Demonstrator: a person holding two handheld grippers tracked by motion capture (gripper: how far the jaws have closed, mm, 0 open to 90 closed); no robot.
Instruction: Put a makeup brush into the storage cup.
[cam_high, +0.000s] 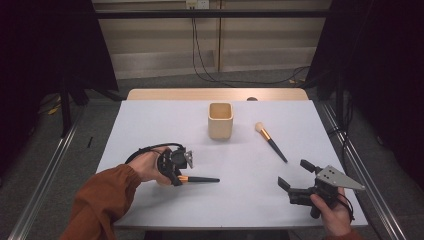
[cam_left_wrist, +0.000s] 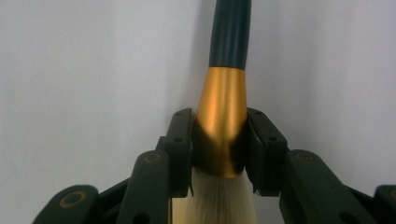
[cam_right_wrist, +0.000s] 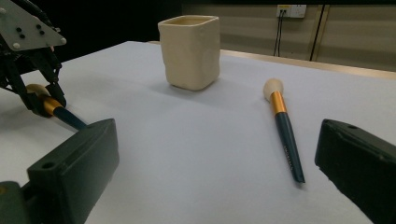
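Your left gripper clamps the near brush by its gold collar, bristles behind the jaws, handle pointing ahead over the table; your right gripper stands wide, empty, facing the far brush.

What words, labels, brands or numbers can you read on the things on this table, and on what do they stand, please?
None can be read.
Loose brush: a faint mark along its dark handle, too small to read.
Cup: plain.
Brush in the left hand-held gripper: no print visible.
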